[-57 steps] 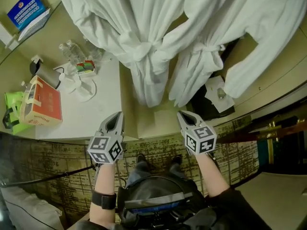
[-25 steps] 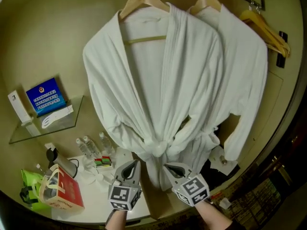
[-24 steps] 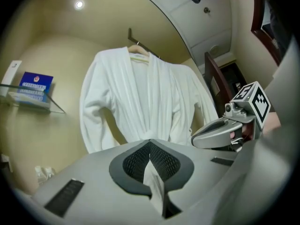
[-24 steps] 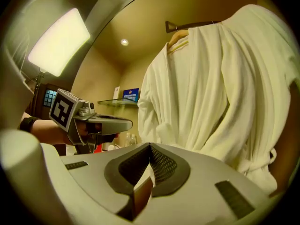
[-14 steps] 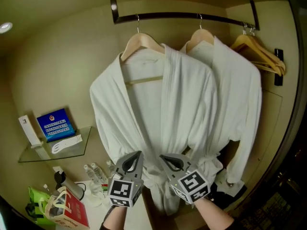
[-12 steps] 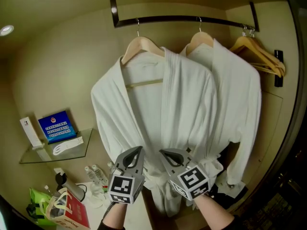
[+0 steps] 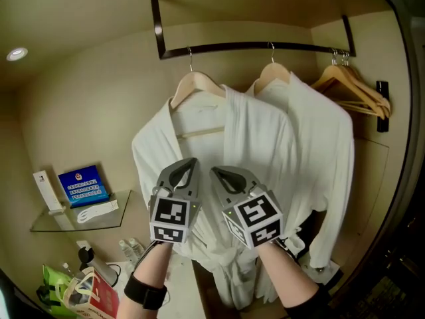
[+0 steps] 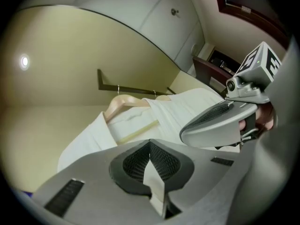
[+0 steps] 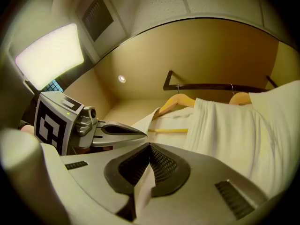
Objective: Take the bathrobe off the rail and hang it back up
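Two white bathrobes hang on wooden hangers from a dark rail (image 7: pixel 265 45). The left bathrobe (image 7: pixel 199 138) is on a hanger (image 7: pixel 196 85), and the right bathrobe (image 7: pixel 312 138) hangs beside it. Both grippers are raised side by side in front of the left robe's chest, apart from the cloth. My left gripper (image 7: pixel 189 165) is shut and empty. My right gripper (image 7: pixel 220 173) is shut and empty too. The left gripper view shows shut jaws, the hanger (image 8: pixel 119 104) and the rail (image 8: pixel 131 89) beyond. In the right gripper view the same hanger (image 9: pixel 178 102) and robe (image 9: pixel 225 130) lie ahead.
Empty wooden hangers (image 7: pixel 352 85) hang at the rail's right end. A glass shelf (image 7: pixel 46 221) at lower left carries a blue card (image 7: pixel 83 185) and a white box (image 7: pixel 43 188). Below are water bottles (image 7: pixel 129 250) and a red bag (image 7: pixel 93 291).
Both grippers have risen from the robe's belt knot to its chest, still shut. The head view has tilted up, so the whole rail now shows.
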Tool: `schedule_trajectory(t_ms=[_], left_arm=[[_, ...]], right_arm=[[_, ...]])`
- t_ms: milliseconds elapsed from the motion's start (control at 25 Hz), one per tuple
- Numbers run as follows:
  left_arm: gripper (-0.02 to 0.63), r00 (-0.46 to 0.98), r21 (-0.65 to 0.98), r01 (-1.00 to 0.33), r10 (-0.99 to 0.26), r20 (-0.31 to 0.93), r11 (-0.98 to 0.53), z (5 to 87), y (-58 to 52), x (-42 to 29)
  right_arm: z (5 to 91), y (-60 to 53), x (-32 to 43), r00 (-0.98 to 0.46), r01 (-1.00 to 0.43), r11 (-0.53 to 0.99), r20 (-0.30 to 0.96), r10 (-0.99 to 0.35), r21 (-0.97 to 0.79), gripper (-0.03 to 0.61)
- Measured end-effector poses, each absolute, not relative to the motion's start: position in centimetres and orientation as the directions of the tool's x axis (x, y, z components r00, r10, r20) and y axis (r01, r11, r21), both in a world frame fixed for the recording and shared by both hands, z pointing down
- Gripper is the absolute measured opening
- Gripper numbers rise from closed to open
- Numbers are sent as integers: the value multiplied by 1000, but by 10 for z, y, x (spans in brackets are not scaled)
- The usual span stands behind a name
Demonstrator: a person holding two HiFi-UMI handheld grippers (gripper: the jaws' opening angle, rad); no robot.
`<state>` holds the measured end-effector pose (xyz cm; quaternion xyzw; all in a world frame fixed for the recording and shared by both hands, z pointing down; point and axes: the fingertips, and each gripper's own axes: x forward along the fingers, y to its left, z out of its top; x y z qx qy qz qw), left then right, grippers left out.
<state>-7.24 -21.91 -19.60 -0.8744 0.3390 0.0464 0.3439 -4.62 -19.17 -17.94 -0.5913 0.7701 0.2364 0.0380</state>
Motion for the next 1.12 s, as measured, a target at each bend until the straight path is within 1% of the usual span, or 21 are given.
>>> schedule_trajectory(t_ms=[120, 360, 440, 480, 600, 760, 880, 1120], left_arm=[[2, 752, -613, -634, -558, -350, -470, -233, -222, -65], [6, 711, -673, -656, -578, -400, -342, -284, -234, -54], [35, 693, -694, -658, -594, -409, -291, -295, -243, -50], [59, 687, -707, -655, -599, -411, -266, -300, -246, -48], [157, 665, -739, -649, -608, -434, -183, -316, -252, -45], [235, 614, -768, -640, -623, -484, -34, -339, -264, -43], [238, 576, -778, -623, -627, -525, 80, -356, -272, -40], [249, 528, -774, -600, -626, -573, 203, -366, -276, -32]], right_arm=[[-204, -196, -45, -288, -926, 162, -361, -887, 342, 17], [-230, -195, -46, -295, -926, 160, -391, -872, 341, 17], [-231, -196, -46, -298, -926, 164, -393, -870, 339, 17], [-231, -197, -45, -300, -926, 167, -393, -870, 337, 17], [-231, -198, -43, -306, -925, 174, -392, -868, 337, 17], [-230, -201, -38, -311, -926, 185, -390, -867, 329, 17], [-228, -204, -33, -308, -925, 177, -390, -868, 337, 17], [-228, -207, -28, -318, -914, 173, -383, -867, 366, 17]])
